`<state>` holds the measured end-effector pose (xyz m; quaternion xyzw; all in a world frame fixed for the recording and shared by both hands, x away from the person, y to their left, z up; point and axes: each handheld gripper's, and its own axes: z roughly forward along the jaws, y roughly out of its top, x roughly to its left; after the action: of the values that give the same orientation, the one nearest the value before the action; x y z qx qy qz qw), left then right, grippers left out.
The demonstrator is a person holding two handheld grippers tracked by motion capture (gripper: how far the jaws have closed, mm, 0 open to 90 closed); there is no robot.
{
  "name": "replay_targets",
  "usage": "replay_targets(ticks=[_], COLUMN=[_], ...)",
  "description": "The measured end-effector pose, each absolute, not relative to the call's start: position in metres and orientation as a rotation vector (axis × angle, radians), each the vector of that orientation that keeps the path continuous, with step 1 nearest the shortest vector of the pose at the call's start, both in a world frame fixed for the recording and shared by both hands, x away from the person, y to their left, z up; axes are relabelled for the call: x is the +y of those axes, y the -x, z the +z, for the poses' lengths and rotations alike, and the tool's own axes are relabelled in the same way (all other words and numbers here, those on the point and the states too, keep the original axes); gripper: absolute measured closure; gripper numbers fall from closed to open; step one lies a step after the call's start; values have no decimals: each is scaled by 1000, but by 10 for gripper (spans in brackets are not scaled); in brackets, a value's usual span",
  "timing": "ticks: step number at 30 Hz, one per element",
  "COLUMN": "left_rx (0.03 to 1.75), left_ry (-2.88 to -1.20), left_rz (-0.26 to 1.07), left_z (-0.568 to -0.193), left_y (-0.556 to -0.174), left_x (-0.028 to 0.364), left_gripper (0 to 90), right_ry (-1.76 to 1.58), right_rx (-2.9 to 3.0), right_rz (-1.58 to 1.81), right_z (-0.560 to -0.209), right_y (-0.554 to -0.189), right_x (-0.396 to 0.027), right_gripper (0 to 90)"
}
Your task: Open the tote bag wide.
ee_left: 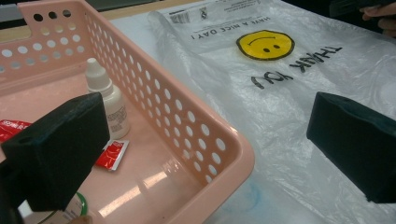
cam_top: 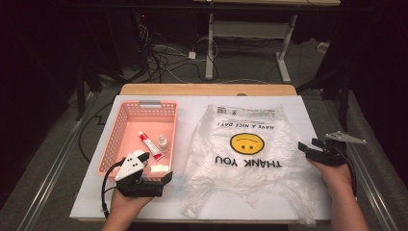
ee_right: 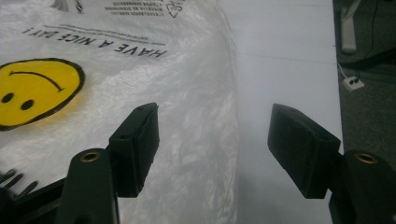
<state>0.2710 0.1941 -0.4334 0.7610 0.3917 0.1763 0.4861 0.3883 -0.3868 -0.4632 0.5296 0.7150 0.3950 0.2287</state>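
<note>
At the right edge of the high view, the right gripper (cam_top: 308,144) has its jaws parted with nothing between them, poised over the right border of the plastic bag (cam_top: 245,159); in the right gripper view the right gripper (ee_right: 212,149) straddles that border, one jaw above the crinkled film of the plastic bag (ee_right: 140,93), the other above the bare white table cover (ee_right: 285,56). Lower left of the high view, the left gripper (cam_top: 166,182) also stands wide open and empty, at the near right corner of the pink basket (cam_top: 118,130); in the left gripper view the left gripper (ee_left: 210,144) spans the rim of the pink basket (ee_left: 187,126). Within the basket lie a dropper bottle (ee_left: 109,100) and a red and white tube (cam_top: 150,145). Centre frame, the bag lies flat and upside down, its yellow smiley face (cam_top: 246,143) above the words THANK YOU
</note>
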Motion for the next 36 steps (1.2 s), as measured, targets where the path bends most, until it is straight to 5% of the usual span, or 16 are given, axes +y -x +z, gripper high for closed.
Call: replay_targets(ticks=[12, 21, 24, 36], left_rx=[955, 968, 972, 976], left_ry=[-1847, -1845, -1837, -1831], left_rz=[443, 429, 432, 426], left_z=[-433, -434, -433, -433], left_y=[-269, -269, -269, -269], left_x=[190, 195, 196, 197], left_gripper=[0, 0, 0, 0], right_ry=[-1469, -1393, -1362, -1434], right_rx=[2095, 2160, 2189, 2057], right_rz=[1033, 945, 942, 943], right_z=[-476, -478, -478, -473], right_y=[-422, -422, -421, -415], right_x=[-381, -371, -369, -382], right_gripper=[466, 741, 898, 900])
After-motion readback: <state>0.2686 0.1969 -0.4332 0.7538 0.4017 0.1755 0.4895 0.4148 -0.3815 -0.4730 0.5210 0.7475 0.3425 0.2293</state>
